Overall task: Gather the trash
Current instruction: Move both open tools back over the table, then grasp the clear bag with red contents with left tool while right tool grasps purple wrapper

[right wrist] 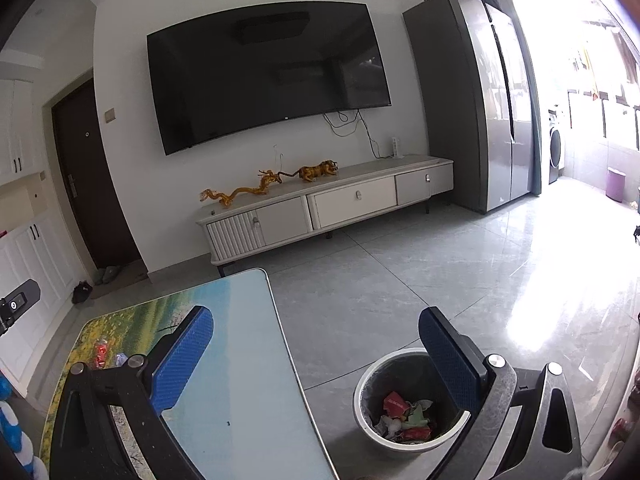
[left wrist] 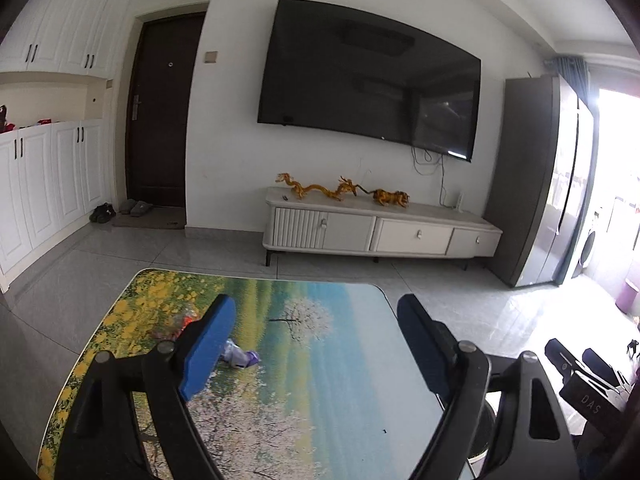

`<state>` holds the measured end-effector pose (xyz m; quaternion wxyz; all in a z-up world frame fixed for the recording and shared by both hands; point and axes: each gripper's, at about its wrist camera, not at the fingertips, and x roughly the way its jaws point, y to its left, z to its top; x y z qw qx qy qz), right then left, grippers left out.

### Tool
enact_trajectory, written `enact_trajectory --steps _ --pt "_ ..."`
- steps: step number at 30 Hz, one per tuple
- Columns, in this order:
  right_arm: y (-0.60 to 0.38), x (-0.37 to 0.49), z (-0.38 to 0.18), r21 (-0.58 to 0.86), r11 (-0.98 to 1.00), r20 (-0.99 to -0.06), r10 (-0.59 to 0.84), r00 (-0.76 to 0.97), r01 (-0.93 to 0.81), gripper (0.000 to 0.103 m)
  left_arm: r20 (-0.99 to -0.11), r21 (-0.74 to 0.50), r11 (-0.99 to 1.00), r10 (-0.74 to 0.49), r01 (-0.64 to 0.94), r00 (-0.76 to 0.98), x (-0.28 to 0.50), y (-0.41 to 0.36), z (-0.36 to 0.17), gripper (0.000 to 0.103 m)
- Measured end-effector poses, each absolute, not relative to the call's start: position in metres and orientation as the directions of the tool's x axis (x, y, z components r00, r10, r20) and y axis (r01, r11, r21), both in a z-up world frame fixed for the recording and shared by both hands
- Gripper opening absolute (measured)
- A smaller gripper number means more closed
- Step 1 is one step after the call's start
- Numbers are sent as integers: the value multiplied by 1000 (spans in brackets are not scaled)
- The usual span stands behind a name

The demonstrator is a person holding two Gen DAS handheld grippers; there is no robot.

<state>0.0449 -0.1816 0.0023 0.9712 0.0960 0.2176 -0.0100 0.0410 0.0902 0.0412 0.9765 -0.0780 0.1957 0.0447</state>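
Blue-padded fingers of the left gripper (left wrist: 316, 340) fill the bottom of the left wrist view, spread wide with nothing between them, hanging above the landscape-printed tabletop (left wrist: 340, 380). Just beyond the left finger's pad (left wrist: 208, 350), in the lower left of the frame, lies a crumpled purple-and-white wrapper (left wrist: 242, 357), partly hidden behind that pad; further up and left sits a clear crinkled wrapper with a red patch (left wrist: 180, 326). Both pieces lie left of the gap between the jaws, so I'd judge the gripper must shift left and forward to straddle the purple one. Its long axis seems to run roughly left to right across the frame, though the pad hides too much to be sure. No bin shows in this view.

Over in the right wrist view, the right gripper (right wrist: 316, 360) is likewise released and empty, straddling the table's right edge (right wrist: 280, 320). Below its right finger, at lower right, stands the trash bin (right wrist: 372, 384) on the floor, already holding crumpled red, green and white scraps (right wrist: 404, 416). The red-patched wrapper (right wrist: 101, 354) appears small at far lower left, well apart from these jaws. So the left gripper looks nearer the remaining trash; the right one is nearer the bin.
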Motion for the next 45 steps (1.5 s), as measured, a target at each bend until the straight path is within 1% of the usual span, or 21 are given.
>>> enact_trajectory --steps 8,18,22,27,30,33,36,38,40,45 --pt "-144 33 19 111 994 -394 27 919 19 103 -346 -193 969 81 -156 935 11 133 44 83" --pt "-101 32 20 50 999 -395 40 918 -22 103 -315 -253 945 122 -207 941 -8 179 34 83" --pt "-83 38 11 29 998 -417 59 907 -52 103 -347 -250 939 141 -236 927 -5 198 20 83" --pt "-60 57 -7 15 995 -474 98 875 -103 103 -409 -234 932 165 -277 897 7 227 -3 83" --pt "-47 66 -18 16 991 -494 124 861 -134 103 -452 -228 923 181 -309 873 17 250 -23 83" --pt "-32 79 -30 29 984 -534 165 829 -177 103 -497 -202 913 216 -354 841 23 275 -44 83" --pt "-14 87 -41 25 971 -556 210 805 -236 103 -549 -191 906 221 -378 806 28 301 -66 83" --pt "-1 92 -49 22 962 -572 236 786 -273 103 -579 -189 909 201 -370 790 32 317 -79 83" --pt "13 99 -58 29 946 -595 276 755 -323 103 -602 -161 917 201 -364 773 39 326 -88 83" --pt "47 114 -78 17 898 -642 347 684 -440 103 -642 -131 951 133 -280 755 64 335 -102 83"
